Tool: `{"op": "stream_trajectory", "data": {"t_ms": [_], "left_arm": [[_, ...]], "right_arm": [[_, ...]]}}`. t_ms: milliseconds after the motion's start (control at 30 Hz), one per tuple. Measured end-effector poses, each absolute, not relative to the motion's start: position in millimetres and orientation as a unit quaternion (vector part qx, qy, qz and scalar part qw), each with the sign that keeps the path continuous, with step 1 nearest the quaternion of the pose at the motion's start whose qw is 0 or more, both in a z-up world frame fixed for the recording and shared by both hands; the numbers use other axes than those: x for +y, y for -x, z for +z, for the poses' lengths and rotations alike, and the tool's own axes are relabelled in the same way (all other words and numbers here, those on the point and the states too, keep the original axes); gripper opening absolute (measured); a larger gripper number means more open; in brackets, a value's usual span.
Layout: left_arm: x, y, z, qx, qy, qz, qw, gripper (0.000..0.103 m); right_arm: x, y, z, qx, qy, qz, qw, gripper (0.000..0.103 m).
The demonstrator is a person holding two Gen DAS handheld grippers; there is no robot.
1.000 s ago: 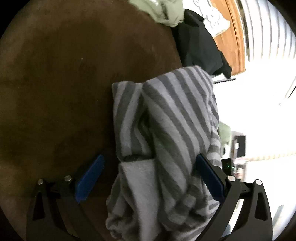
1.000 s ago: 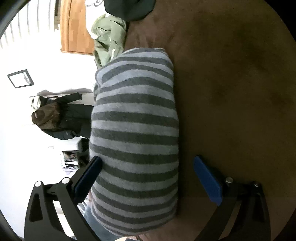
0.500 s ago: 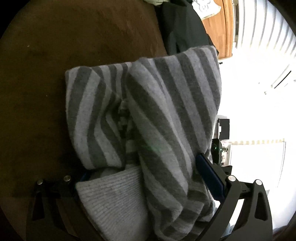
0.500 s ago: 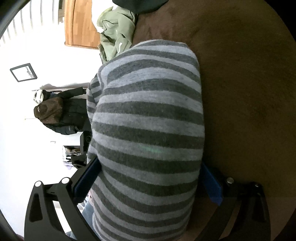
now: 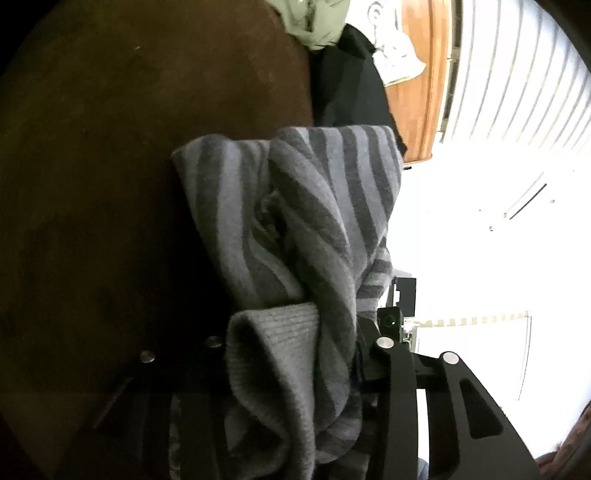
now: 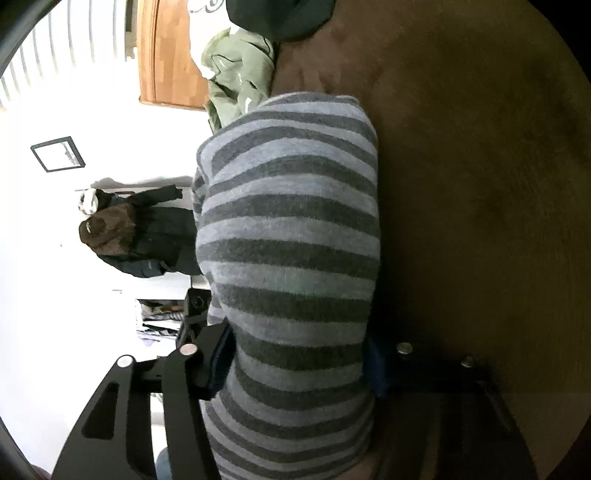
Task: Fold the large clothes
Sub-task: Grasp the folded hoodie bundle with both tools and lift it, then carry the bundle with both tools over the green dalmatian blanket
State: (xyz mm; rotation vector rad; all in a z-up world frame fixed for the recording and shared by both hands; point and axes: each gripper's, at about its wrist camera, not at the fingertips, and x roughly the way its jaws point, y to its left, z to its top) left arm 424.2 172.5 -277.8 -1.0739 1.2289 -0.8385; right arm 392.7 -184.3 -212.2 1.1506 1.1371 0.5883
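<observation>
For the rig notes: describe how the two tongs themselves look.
Both are alike. The left tongs and right tongs have black, flat linkage arms with long slots and round silver pivot pins. The right tongs carry blue pads on the fingers; the left's pads are hidden. No cables, markings or sleeves show.

Open brown surface, clutter at the far end

The brown surface lies bare beside the striped sweater; a green garment and black garment crowd its far edge.

Both wrist cameras look forward along their fingers, very close, onto the striped sweater, sharing the brown surface and the green garment near twelve o'clock.
</observation>
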Motion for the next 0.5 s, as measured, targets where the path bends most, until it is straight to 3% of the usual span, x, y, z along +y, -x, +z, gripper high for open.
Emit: {"op": "stream_trajectory", "data": {"t_ms": [500], "left_arm": [[164.6,-402.6,-166.9,0.512,0.397,-0.4,0.648,0.039]], "right_arm": [[-206.7,-369.4,-114.2,0.454,-0.492,0.289,0.684,0.054]]}}
